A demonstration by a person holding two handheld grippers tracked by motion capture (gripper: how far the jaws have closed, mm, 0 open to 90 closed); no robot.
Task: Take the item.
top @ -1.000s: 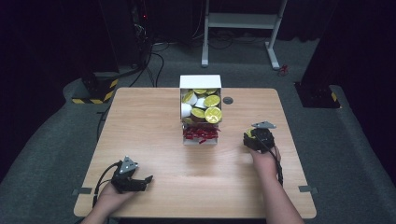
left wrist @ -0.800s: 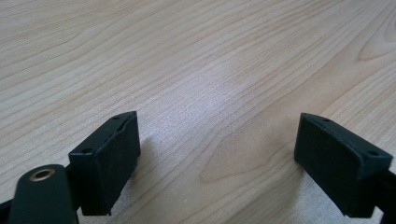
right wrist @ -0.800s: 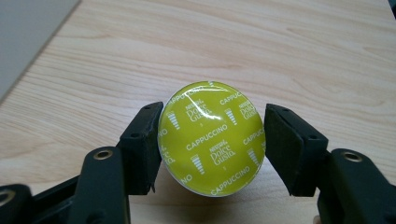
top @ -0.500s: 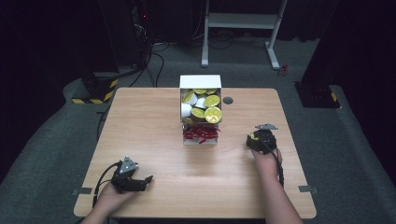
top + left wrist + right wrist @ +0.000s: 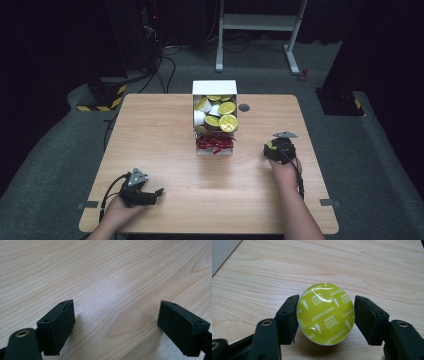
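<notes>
Wood-grain table [image 5: 165, 130] with a person seated at its near edge, a two-jaw claw in each hand. Right claw [image 5: 325, 320] sits closed around a yellow coffee capsule [image 5: 325, 315], whose shiny foil lid, printed with the word Cappuccino, faces the claw's own camera; each black pad presses a side of the capsule, and bare tabletop lies beyond it. From above, this right claw [image 5: 278, 148] is low over the table, with a white box [image 5: 214, 88] ahead of it and off to its left, full of similar yellow-lidded capsules, and a heap of small red items [image 5: 214, 143] at the box's near end. Left claw [image 5: 116, 322] has its jaws spread wide with only bare wood between them; from above, this left claw [image 5: 142, 192] lies well apart from the box.
</notes>
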